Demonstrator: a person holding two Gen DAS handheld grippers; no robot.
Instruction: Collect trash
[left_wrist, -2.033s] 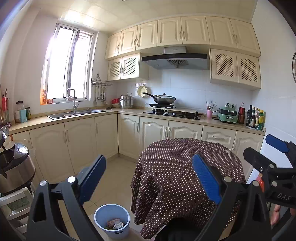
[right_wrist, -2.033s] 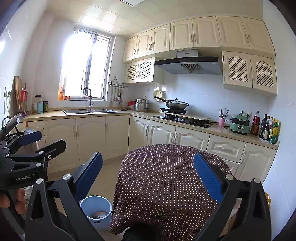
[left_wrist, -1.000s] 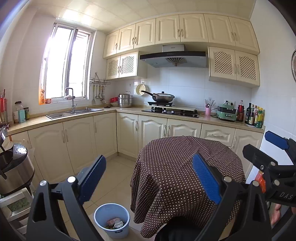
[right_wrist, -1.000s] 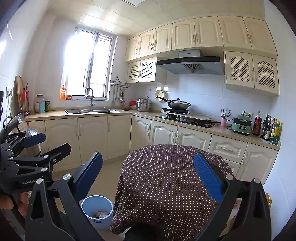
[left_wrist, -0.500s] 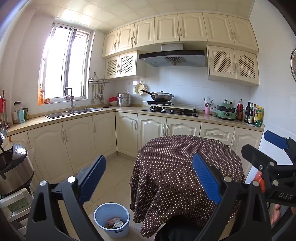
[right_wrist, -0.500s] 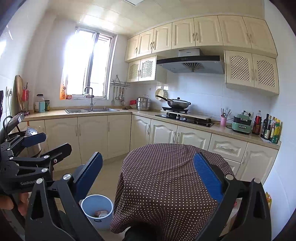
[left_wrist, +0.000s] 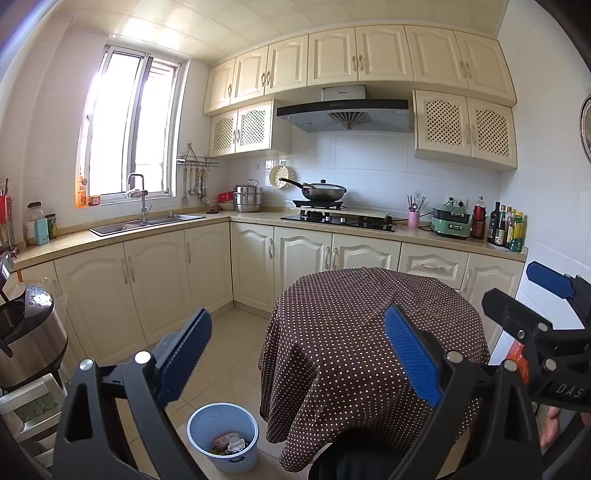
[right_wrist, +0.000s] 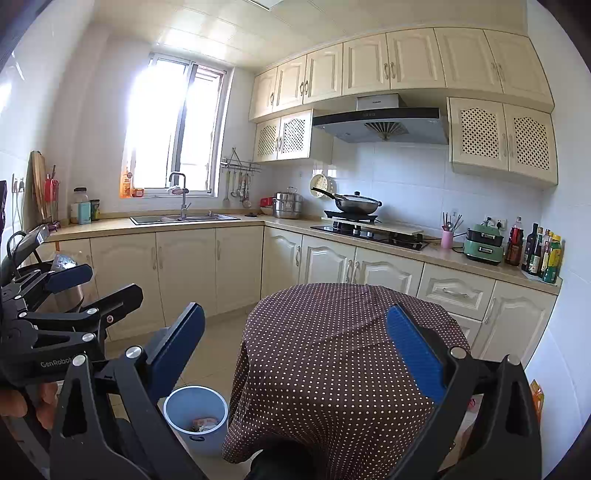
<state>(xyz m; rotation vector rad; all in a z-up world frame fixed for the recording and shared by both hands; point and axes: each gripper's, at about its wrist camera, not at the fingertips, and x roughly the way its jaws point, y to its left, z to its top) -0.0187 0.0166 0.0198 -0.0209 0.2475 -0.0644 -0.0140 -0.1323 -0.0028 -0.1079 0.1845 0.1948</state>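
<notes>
Left wrist view: left gripper (left_wrist: 297, 363) and right gripper (right_wrist: 295, 356) held wide apart, nothing gripped. Trash (left_wrist: 229, 441) seen inside blue bin (left_wrist: 192, 428) on floor beside table (left_wrist: 369, 332). Tabletop clear; collection judged largely done.

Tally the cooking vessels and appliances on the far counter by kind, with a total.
Wok: 1
Steel steamer pot: 1
Green electric cooker: 1
Total: 3
</notes>
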